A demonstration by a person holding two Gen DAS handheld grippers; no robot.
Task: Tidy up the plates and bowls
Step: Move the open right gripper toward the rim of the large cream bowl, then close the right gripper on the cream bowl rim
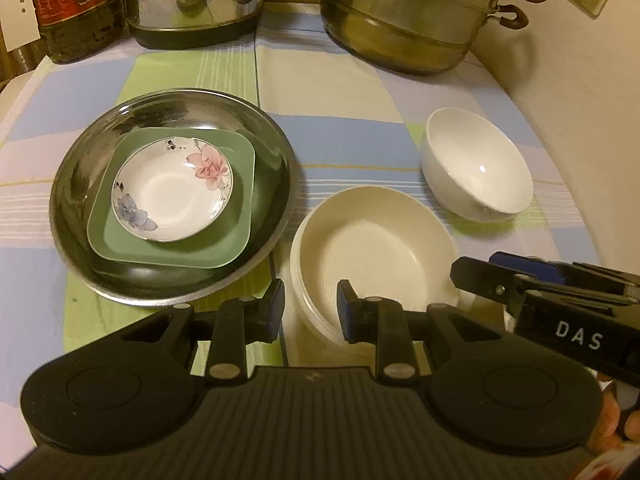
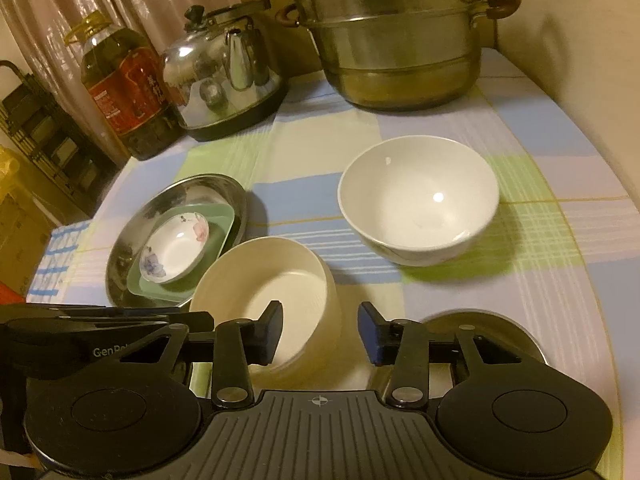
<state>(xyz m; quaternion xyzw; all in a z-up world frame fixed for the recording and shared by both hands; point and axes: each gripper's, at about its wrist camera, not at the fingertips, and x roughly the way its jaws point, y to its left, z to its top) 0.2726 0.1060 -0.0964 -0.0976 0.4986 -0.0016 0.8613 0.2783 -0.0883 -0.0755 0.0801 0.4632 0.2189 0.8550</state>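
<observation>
A cream bowl sits on the checked cloth just ahead of both grippers. My left gripper is shut on its near-left rim, one finger inside and one outside. My right gripper is open and straddles the bowl's right wall, the left finger inside and a gap at the outer pad. A white bowl stands upright farther back on the right. To the left, a steel plate holds a green square plate with a floral saucer on top.
A tall steel steamer pot, a kettle and an oil bottle line the back of the table. A round steel piece lies under my right gripper's right finger. The table's rounded edge drops off on the left.
</observation>
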